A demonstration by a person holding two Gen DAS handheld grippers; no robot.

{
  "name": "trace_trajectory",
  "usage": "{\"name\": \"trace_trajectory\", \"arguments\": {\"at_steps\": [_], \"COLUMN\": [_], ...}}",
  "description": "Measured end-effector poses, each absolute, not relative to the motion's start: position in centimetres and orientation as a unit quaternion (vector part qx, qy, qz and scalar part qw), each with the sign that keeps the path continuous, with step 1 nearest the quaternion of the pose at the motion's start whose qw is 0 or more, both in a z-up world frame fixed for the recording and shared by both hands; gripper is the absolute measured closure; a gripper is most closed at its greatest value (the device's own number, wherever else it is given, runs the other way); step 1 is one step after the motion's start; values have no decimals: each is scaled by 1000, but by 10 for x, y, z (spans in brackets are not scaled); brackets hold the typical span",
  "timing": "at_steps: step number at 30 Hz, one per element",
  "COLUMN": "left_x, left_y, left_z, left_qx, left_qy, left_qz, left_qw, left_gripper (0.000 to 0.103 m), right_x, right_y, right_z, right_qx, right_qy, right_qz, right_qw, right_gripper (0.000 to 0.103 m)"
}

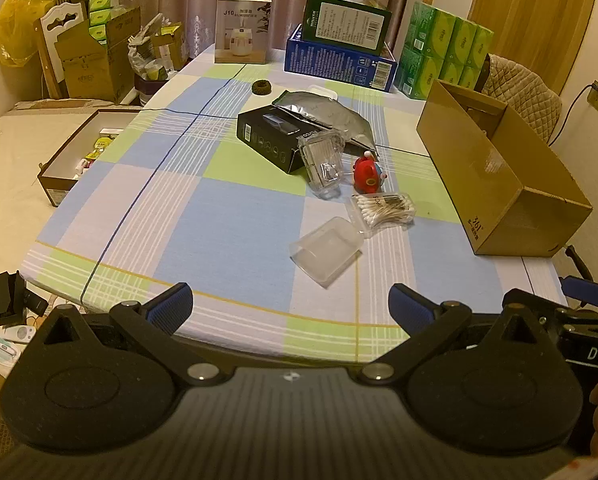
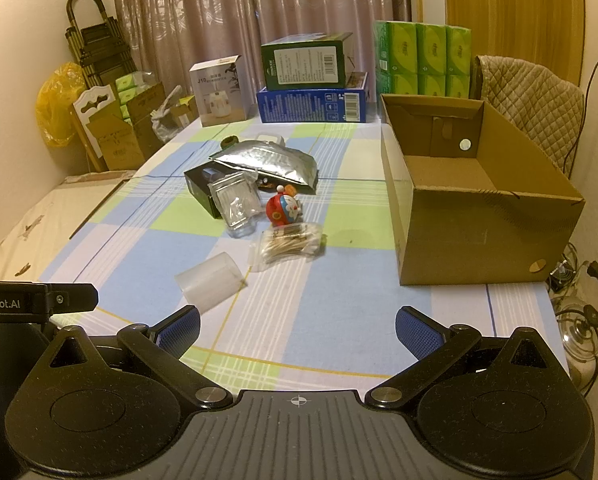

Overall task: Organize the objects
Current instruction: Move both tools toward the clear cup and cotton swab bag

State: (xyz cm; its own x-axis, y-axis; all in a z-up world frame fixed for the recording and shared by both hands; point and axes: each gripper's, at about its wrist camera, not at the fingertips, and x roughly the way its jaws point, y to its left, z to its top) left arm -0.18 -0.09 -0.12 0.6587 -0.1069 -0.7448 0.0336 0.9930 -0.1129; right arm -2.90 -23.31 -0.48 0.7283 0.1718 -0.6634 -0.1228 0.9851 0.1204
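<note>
A cluster of loose items lies mid-table: a black box (image 1: 269, 142) (image 2: 201, 194), a silver foil pouch (image 1: 325, 114) (image 2: 267, 162), a clear hard case (image 1: 323, 164) (image 2: 237, 204), a red round toy (image 1: 367, 174) (image 2: 283, 210), a pack of cotton swabs (image 1: 385, 210) (image 2: 289, 242) and a frosted plastic lid (image 1: 325, 250) (image 2: 211, 278). An open cardboard box (image 1: 499, 176) (image 2: 479, 216) stands at the right, nothing seen inside. My left gripper (image 1: 291, 306) and right gripper (image 2: 297, 330) hover over the near table edge, both open and holding nothing.
Checked cloth covers the table (image 1: 219, 216) (image 2: 339, 300). At the far end stand a white product box (image 1: 241, 28), a green box on a blue box (image 2: 311, 80) and green tissue packs (image 2: 423, 58). A shoebox of small items (image 1: 83, 152) sits left, off the table.
</note>
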Motion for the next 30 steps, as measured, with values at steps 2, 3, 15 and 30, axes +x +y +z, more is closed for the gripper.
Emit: {"name": "trace_trajectory", "arguments": {"at_steps": [2,3,15,30], "left_x": [-2,-2,-2,14], "left_y": [-1,-1,-1,2], "left_z": [-1,-1,0,-11], "left_qx": [-45,-45,-44,-52], "left_qy": [412,411,411,428], "left_qz": [-39,-39,-43,-68], "left_qw": [909,909,909,900], "left_gripper": [1,1,1,1], "right_x": [-29,-29,-28,-11], "right_y": [-233,-233,-233,-238], "right_z": [-5,-5,-5,-24], "right_qx": [34,34,33,32], "right_qy": [360,360,361,376], "right_qz": [79,79,80,77], "right_qw": [929,929,929,923], "right_gripper": [2,2,2,2]}}
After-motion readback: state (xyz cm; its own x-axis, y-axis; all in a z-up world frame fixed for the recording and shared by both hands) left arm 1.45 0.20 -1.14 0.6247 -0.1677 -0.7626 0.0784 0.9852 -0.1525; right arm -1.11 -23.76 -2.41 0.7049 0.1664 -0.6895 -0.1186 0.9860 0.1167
